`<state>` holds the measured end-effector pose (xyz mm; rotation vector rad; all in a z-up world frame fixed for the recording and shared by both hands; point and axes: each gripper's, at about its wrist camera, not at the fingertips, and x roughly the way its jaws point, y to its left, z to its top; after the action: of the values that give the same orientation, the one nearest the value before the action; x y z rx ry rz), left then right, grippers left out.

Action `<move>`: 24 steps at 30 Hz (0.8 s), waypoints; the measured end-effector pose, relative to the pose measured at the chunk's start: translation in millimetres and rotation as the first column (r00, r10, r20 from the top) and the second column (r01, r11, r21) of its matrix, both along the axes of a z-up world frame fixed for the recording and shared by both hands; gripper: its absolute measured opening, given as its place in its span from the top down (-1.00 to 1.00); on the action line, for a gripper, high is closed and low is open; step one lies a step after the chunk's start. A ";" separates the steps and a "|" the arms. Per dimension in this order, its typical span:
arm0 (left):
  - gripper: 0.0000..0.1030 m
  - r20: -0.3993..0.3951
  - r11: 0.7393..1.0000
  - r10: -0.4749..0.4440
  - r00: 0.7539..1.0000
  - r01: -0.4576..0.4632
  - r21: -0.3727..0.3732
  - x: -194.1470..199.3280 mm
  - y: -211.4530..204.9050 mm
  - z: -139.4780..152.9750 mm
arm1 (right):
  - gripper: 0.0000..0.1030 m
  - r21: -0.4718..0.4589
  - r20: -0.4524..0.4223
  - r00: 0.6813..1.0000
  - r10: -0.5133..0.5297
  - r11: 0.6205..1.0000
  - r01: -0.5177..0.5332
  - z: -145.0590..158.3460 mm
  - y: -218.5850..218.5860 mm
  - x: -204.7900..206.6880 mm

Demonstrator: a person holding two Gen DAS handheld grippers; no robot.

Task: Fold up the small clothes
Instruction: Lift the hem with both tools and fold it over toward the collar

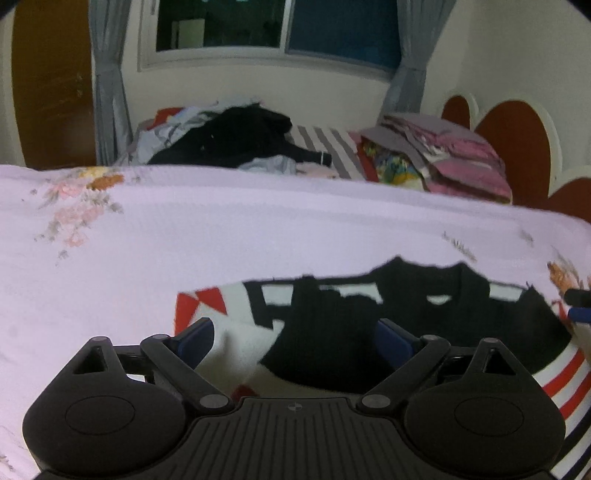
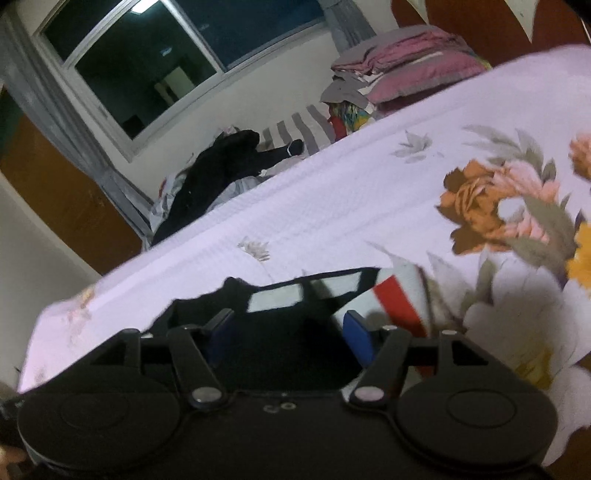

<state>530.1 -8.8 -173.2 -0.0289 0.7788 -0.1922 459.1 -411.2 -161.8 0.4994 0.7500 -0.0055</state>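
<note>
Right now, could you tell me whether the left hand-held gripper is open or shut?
Open. The left hand-held gripper has its blue pads spread wide above the black, white and red garment, pressing on nothing.

Both cameras sit just behind their own gripper fingers and look steeply down along them, close over a floral bedsheet (image 1: 221,221). The left wrist view is level and faces the window (image 1: 277,26) squarely. The right wrist view is tilted, so the sheet's far edge slants. Both views share the black, white and red garment (image 1: 424,306), the dark clothes pile (image 2: 221,166) and the pink folded stack (image 2: 406,55).
</note>
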 end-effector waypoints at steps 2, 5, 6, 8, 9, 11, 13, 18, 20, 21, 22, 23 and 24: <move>-0.79 -0.020 1.000 -0.001 1.000 0.001 -0.007 3.4 -1.8 -6.5 | -0.25 -0.029 -0.014 1.000 0.012 0.999 -0.012 -2.7 0.6 2.1; -0.60 -0.035 1.000 -0.009 0.999 0.009 -0.007 8.7 -6.5 -14.3 | -0.25 -0.071 -0.029 0.999 0.026 0.997 -0.028 -8.1 3.8 6.8; -0.42 -0.047 1.000 -0.015 0.999 0.015 -0.010 10.9 -7.9 -17.0 | -0.24 -0.076 -0.030 0.999 0.033 0.996 -0.035 -9.8 4.4 8.0; -0.26 -0.077 1.000 -0.021 0.997 0.020 -0.019 14.9 -9.9 -22.7 | -0.24 -0.102 -0.030 0.998 0.051 0.993 -0.054 -12.5 8.6 12.3; -0.26 -0.079 1.000 -0.021 0.997 0.020 -0.014 15.4 -11.3 -25.2 | -0.24 -0.120 -0.035 0.997 0.065 0.990 -0.069 -14.2 11.6 15.9; -0.24 -0.077 1.000 -0.026 0.997 0.026 0.002 15.1 -14.9 -28.3 | -0.24 -0.156 -0.046 0.995 0.090 0.983 -0.096 -18.0 17.4 21.9; 0.21 -0.066 0.999 -0.023 0.998 0.025 0.028 14.2 -17.6 -29.4 | 0.08 -0.193 -0.063 0.992 0.110 0.974 -0.120 -22.0 23.4 27.7; 0.86 -0.046 0.999 0.012 0.999 -0.010 0.036 13.8 -10.8 -27.8 | 0.82 -0.245 -0.083 0.987 0.136 0.958 -0.152 -25.7 33.0 31.6; 0.90 -0.027 0.999 0.004 1.000 -0.003 0.032 10.4 -9.1 -26.2 | 0.87 -0.253 -0.063 0.988 0.144 0.955 -0.155 -22.6 33.2 29.6; 0.90 -0.010 0.999 -0.002 1.000 0.002 0.035 8.2 -9.4 -25.5 | 0.88 -0.256 -0.048 0.988 0.145 0.955 -0.152 -19.9 32.8 28.4; 0.90 0.001 0.999 -0.004 1.000 0.004 0.034 6.6 -9.1 -24.6 | 0.88 -0.263 -0.025 0.990 0.139 0.955 -0.140 -16.0 32.3 26.7; 0.91 0.010 1.000 -0.001 1.000 0.001 0.031 5.6 -8.2 -23.3 | 0.88 -0.269 -0.003 0.992 0.129 0.955 -0.125 -11.9 31.1 25.3; 0.91 0.021 1.000 0.009 1.000 -0.009 0.025 5.5 -6.4 -21.6 | 0.88 -0.272 0.014 0.993 0.121 0.956 -0.113 -9.2 29.2 24.8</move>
<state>535.6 -15.2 -194.8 -0.0064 0.7598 -0.1739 483.9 -381.9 -171.1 0.1934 0.7343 0.0101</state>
